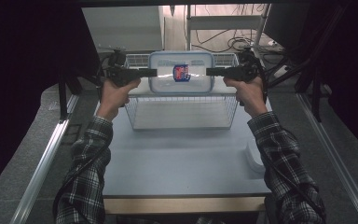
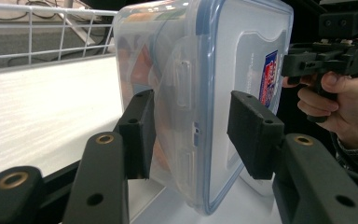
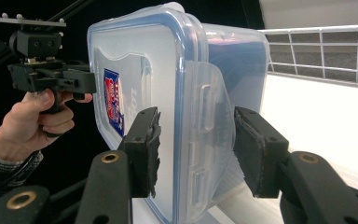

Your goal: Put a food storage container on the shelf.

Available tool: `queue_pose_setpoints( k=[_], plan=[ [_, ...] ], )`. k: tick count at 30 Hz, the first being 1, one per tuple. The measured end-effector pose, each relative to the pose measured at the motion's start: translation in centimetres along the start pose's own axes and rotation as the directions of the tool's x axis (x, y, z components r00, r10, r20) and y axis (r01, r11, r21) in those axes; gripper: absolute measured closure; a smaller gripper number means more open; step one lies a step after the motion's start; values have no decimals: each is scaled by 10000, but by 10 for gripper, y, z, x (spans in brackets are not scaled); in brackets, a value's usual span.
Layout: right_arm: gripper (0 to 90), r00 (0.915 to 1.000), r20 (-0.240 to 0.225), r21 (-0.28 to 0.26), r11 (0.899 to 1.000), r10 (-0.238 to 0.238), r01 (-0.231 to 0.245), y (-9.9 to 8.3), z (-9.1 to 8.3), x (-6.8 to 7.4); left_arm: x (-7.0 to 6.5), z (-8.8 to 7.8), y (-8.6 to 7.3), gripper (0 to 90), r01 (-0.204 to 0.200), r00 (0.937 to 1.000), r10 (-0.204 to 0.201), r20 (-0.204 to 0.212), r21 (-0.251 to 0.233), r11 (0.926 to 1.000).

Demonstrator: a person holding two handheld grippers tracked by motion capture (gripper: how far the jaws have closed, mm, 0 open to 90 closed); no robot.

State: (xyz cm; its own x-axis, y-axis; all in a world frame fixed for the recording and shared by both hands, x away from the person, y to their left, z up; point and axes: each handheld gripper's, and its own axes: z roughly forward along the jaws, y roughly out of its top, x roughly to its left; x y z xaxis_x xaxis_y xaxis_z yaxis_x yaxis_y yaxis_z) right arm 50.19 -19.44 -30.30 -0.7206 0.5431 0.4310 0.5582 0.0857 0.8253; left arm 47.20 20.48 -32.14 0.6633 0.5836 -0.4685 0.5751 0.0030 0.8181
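Both plaid-sleeved forearms reach forward, the left tongs (image 1: 153,72) and right tongs (image 1: 210,71) held level and pointing inward at each other, each clamped on an end of the box (image 1: 182,72) between them.

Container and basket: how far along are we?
Done: the lidded plastic container is off the table, gripped at its ends by the left gripper and right gripper, jaws on the side latches. In hand: it hangs over the wire basket. Left, probably: lowering it onto the basket floor and letting go, if the basket is the goal.
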Motion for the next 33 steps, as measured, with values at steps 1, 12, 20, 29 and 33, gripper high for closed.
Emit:
queue_pose_setpoints(
  k=[1, 12, 20, 29, 33],
  plan=[
    [520, 10000, -12, 4, 10000, 38, -38, 0, 0, -1, 0, 0, -1, 520, -53, 10000, 53, -5, -59, 10000],
    [479, 9984, 534, 351, 9993, -179, 160, 5, 5, 4, 1, 3, -6, 498, -304, 9995, 299, -136, -400, 9987],
    [445, 9972, 745, 562, 9984, -96, 54, 7, 8, 1, 2, 12, -11, 511, -366, 9956, 363, -863, -20, 9993],
    [411, 9941, 1042, 468, 9983, 298, -348, 9, 11, -4, 1, 11, -10, 522, -252, 9945, 250, -1014, -5, 9997],
    [445, 9791, 2006, 746, 9970, -335, 189, 10, 15, 4, -2, 11, -7, 500, -315, 9910, 304, -1305, -65, 9995]
  ],
)
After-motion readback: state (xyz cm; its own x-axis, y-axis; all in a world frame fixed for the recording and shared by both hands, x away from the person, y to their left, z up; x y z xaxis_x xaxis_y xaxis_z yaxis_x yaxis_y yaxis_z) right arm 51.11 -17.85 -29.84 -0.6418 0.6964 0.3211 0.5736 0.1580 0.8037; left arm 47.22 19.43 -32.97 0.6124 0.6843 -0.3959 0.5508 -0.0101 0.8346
